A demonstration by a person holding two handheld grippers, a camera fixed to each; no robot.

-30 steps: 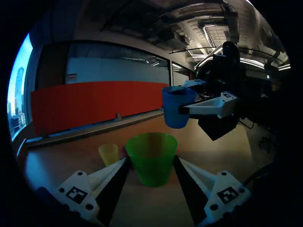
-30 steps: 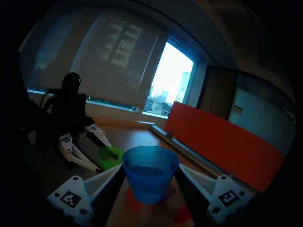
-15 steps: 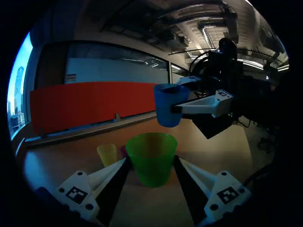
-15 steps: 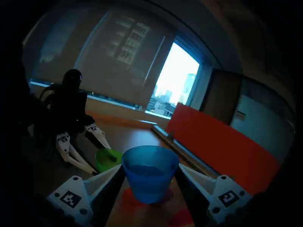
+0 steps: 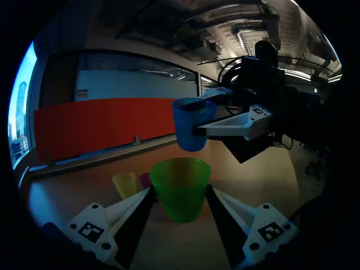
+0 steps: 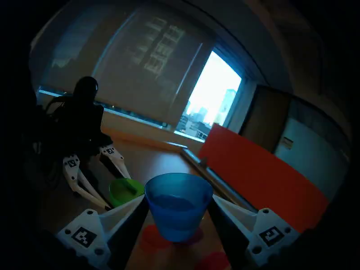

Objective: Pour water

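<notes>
The right gripper [image 6: 179, 204] is closed on a blue cup [image 6: 179, 218], with both fingers pressed to its sides. Water [image 6: 176, 201] lies below the cup's rim. The left gripper [image 5: 180, 190] clamps a green cup [image 5: 180, 200] the same way, low over the table [image 5: 252, 175]. In the left gripper view the blue cup hangs upright above the green one, a little beyond it and not yet tipped.

To pour well, I judge that the blue cup's rim should come over the middle of the green mouth before any tilt begins. It should then roll slowly, so the stream lands inside and not on the wall. The left gripper should hold the green cup level. A yellow cup [image 5: 125, 184] stands just beside the green one, so the stream should stay off it.
</notes>
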